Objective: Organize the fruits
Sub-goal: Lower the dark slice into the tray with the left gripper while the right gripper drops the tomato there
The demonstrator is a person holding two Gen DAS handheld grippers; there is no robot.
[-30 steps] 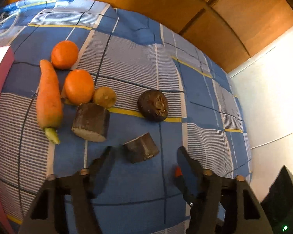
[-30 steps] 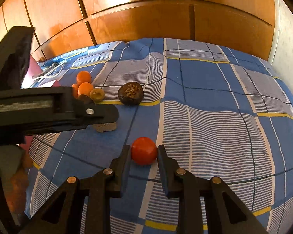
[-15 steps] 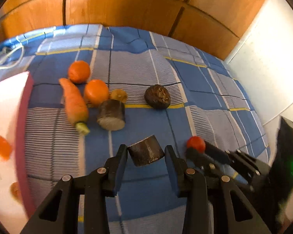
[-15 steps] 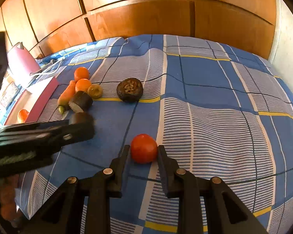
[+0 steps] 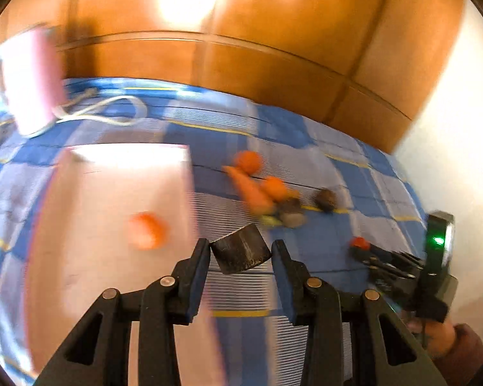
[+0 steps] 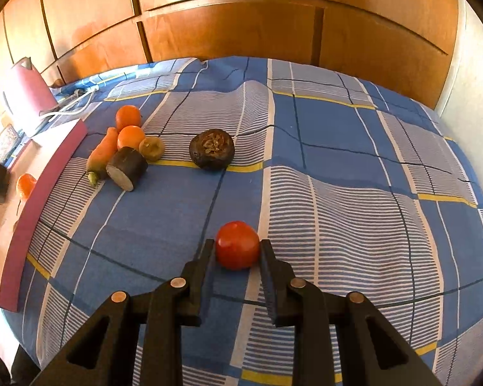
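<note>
Dark brown cut chunk (image 5: 240, 252) sits clamped in my left gripper (image 5: 240, 254), both pads on it, lifted clear of the blue checked bedsheet (image 6: 338, 167). Step in hand, I judge: carrying it to the pink-rimmed tray (image 5: 112, 212) at 9 o'clock, where one orange fruit (image 5: 148, 231) already lies. Next move needs a steady lowering over bare tray, then release. My right gripper (image 6: 237, 251) is closed on the red tomato (image 6: 237, 249), resting on the sheet. Left view is blurred but shows the tray's inside; right view is sharp, shows the remaining pile at 11 o'clock: carrot (image 6: 102, 154), oranges (image 6: 130, 136), another cut piece (image 6: 127, 169), round dark fruit (image 6: 212, 149).
</note>
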